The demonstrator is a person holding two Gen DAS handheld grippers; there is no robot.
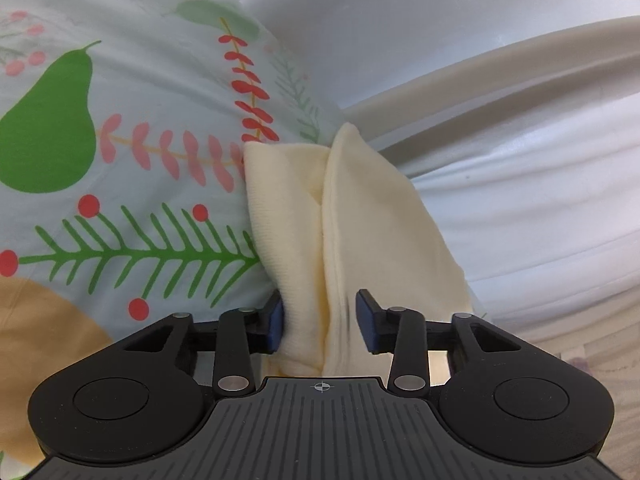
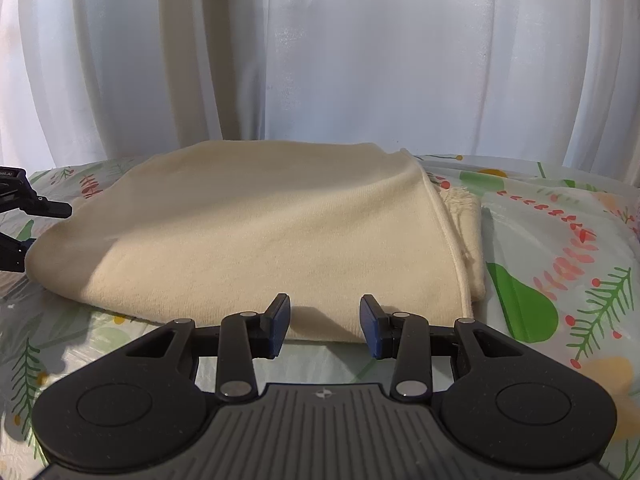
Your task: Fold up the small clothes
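A cream knit garment (image 2: 256, 232) lies folded over on a printed sheet (image 2: 560, 264). In the right wrist view my right gripper (image 2: 325, 326) is open and empty, its blue pads at the garment's near edge. In the left wrist view my left gripper (image 1: 320, 322) is open, with a bunched fold of the same cream garment (image 1: 360, 216) lying between its blue pads; the pads stand apart from each other and the cloth fills the gap. The left gripper also shows at the left edge of the right wrist view (image 2: 24, 232), at the garment's left end.
The sheet (image 1: 120, 160) has green pears, red berries and leaf sprigs. White curtains (image 2: 320, 60) hang behind the surface. A beige rail or edge (image 1: 500, 76) and white fabric (image 1: 540, 184) lie beyond the garment in the left wrist view.
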